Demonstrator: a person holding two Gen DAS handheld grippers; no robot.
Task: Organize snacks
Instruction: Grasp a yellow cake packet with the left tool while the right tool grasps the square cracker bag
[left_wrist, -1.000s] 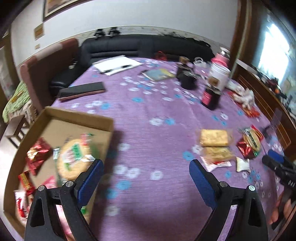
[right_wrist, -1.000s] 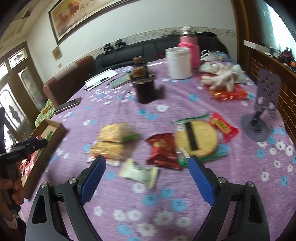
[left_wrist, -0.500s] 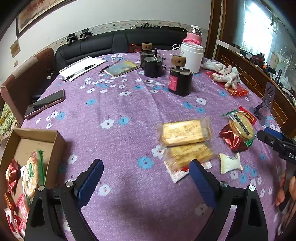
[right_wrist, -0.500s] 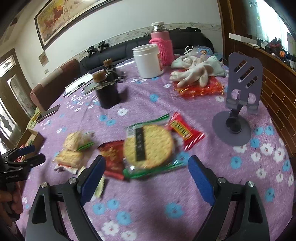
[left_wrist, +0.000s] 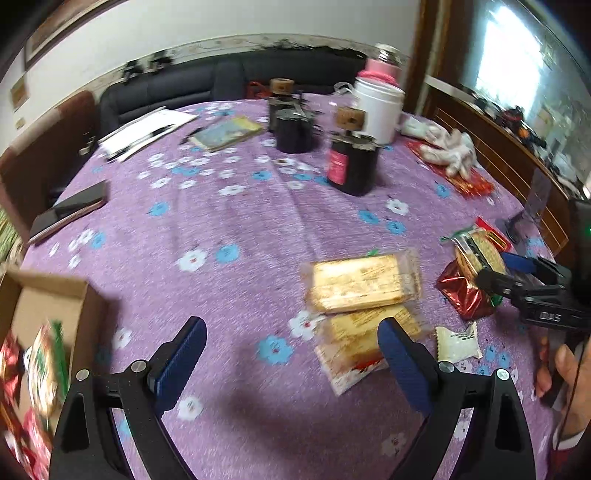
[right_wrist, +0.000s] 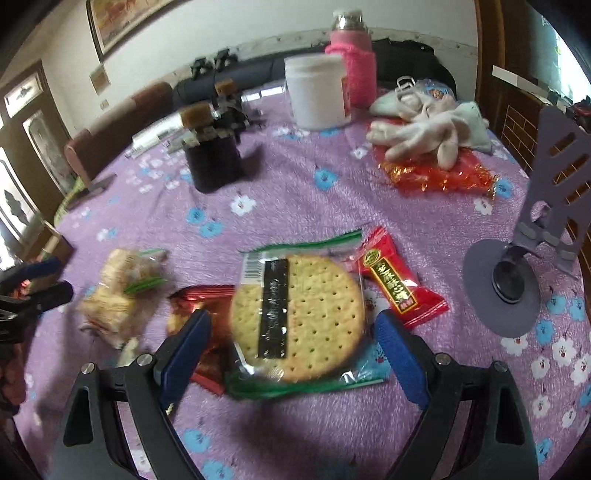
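Clear-wrapped round cracker (right_wrist: 295, 321) lies on the purple cloth between the right gripper's (right_wrist: 291, 343) wide jaws, unpinched; pickup step: next, lower and close. Left gripper (left_wrist: 291, 354) gapes empty

Place: a home living or dining room.
Furniture: black sofa (left_wrist: 236, 79) behind a worktop (left_wrist: 240, 221) under a purple flowered cloth.
Walls: framed painting (right_wrist: 122, 20), wooden door (right_wrist: 26, 140).
Clutter: thermos (right_wrist: 351, 51), gloves (right_wrist: 424, 129).
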